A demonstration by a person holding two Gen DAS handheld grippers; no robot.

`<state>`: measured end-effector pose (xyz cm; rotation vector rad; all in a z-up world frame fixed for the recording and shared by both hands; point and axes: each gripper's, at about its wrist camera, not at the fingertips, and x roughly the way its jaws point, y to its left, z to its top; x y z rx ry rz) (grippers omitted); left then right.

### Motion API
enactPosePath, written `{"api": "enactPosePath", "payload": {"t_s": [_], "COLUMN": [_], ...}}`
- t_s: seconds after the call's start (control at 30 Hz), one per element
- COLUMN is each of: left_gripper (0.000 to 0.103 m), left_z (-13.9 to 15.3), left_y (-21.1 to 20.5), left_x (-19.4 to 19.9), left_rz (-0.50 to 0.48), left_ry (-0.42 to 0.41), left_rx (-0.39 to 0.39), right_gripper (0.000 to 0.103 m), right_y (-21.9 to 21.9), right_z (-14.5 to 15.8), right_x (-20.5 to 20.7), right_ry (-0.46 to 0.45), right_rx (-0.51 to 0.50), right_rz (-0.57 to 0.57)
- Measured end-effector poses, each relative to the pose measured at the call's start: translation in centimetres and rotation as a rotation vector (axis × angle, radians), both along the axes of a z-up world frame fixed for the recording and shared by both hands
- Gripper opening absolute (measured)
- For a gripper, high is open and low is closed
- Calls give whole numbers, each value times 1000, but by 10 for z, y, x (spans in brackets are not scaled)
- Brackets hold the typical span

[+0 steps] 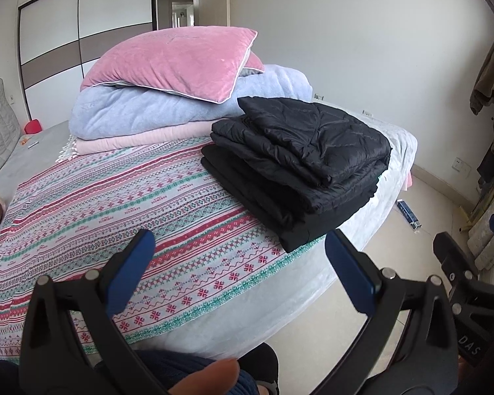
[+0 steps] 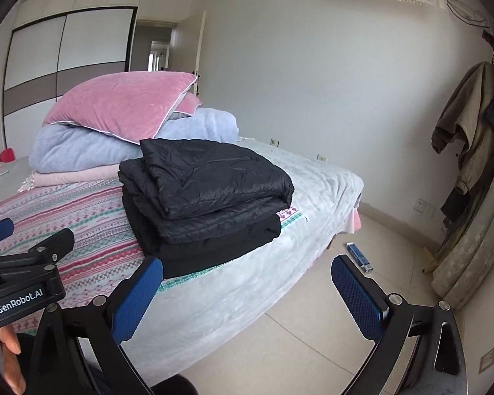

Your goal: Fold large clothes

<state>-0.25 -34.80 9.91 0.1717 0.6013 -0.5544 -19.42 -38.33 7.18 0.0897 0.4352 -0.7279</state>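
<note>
- A bedroom: a bed (image 1: 313, 283) with a pale sheet and a patterned striped cover (image 1: 115, 204), a white wall behind and a tiled floor to the right.
- The left gripper (image 1: 237, 263) hangs over the bed's near edge, its blue-padded jaws wide apart and holding nothing.
- The right gripper (image 2: 247, 289) is just beside it, over the bed's edge and the floor, jaws likewise spread and empty.
- Beyond both, the task's clothes: a stack of folded black garments (image 1: 296, 164), a quilted jacket on top, resting on the cover near the bed's right edge.
- Behind the stack, folded blankets (image 1: 131, 115) topped by a pink pillow (image 1: 171, 59).
- A blue box (image 2: 359, 256) lies on the floor; coats (image 2: 467, 125) hang on the right wall; a wardrobe (image 1: 82, 33) stands at the back.
- No bins, baskets or other containers show; the wardrobe is shut, its contents hidden.
- Likely risk: the puffy, slick top layer could slide or spring open if nudged, and the stack sits close enough to the edge to tip toward the floor.
- The folding looks complete for this stack.
</note>
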Motion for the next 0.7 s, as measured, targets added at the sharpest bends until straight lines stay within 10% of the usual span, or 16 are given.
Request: {"api": "enactPosePath", "payload": {"t_s": [0.7], "left_gripper": [102], "left_z": [-11], "left_y": [-6], "left_x": [7], "left_rz": [-1], "left_ry": [29], "left_rx": [23], "right_gripper": [103], "right_y": [-5], "right_z": [-9], "right_x": [6], "right_ry": [20], "right_rx": [16], "right_rz": [-7]}}
